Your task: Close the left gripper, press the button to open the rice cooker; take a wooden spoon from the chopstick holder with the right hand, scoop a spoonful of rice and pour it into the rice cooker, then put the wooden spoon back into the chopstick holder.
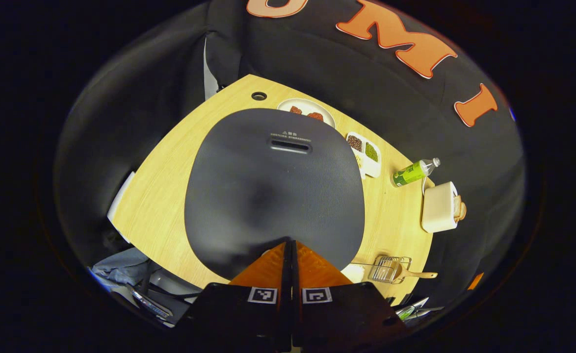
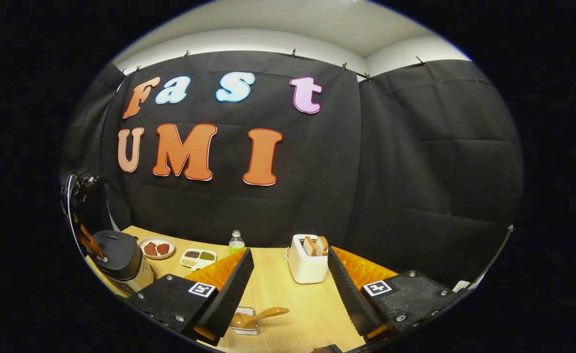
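The dark grey rice cooker (image 1: 273,191) stands with its lid down and a steam vent (image 1: 290,145) near the back. My left gripper (image 1: 288,242) is shut with nothing held, its tips over the lid's front edge; the button is hidden. In the right gripper view the cooker (image 2: 118,260) sits at far left with the left gripper (image 2: 91,240) above it. The wooden spoon (image 2: 258,316) lies in the wire chopstick holder (image 2: 244,323), just below my open right gripper (image 2: 290,252). In the left gripper view the holder (image 1: 390,268) and the spoon handle (image 1: 420,274) lie at lower right.
A white toaster (image 2: 307,267) with bread stands beyond the right fingers. A green-labelled bottle (image 2: 236,241), a divided dish of grains (image 2: 198,257) and a plate of red food (image 2: 156,247) line the table's back. The table edge (image 1: 136,230) runs near the cooker.
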{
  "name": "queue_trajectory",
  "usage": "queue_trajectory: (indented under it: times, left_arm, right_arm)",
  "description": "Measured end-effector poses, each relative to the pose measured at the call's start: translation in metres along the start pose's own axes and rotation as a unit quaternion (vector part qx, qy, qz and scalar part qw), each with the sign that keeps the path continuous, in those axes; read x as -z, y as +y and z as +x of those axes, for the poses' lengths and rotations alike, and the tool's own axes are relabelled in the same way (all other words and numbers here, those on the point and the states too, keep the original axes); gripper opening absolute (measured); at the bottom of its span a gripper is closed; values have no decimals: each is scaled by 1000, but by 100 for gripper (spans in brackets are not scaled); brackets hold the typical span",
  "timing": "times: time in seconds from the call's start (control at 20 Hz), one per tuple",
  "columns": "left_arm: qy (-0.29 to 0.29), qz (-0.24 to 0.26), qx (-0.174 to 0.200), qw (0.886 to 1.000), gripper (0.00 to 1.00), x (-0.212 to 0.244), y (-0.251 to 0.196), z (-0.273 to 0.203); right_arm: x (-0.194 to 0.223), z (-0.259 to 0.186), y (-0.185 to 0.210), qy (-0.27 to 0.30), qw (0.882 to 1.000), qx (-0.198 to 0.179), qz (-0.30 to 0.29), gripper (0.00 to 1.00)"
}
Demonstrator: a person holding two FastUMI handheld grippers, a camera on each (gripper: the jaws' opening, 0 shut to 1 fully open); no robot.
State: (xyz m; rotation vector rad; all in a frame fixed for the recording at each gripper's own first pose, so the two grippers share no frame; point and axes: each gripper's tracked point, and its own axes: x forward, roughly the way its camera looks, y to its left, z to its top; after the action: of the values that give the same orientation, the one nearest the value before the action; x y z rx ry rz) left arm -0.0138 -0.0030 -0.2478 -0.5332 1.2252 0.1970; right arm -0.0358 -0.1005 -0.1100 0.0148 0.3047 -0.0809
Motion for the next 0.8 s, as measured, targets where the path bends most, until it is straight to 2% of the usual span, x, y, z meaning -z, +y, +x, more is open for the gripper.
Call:
queue_trajectory:
  times: [0.1,0.25,0.45,0.65,0.8]
  left_arm:
    - [4,-10,2,1000,6,3,1,7]
    - [5,-27,7,1000,5,4,3,7]
    - [-17,8,8,1000,5,4,1,0]
    - [-124,28,18,992,5,-11,-7,-24]
    - [-218,43,36,974,5,-37,-16,-53]
  right_arm:
    - [10,2,3,18,1000,-1,21,89]
    - [19,4,2,31,999,4,37,88]
    - [34,9,8,53,998,-3,36,88]
    - [49,13,9,75,997,-4,36,88]
    - [66,16,15,97,995,-11,37,88]
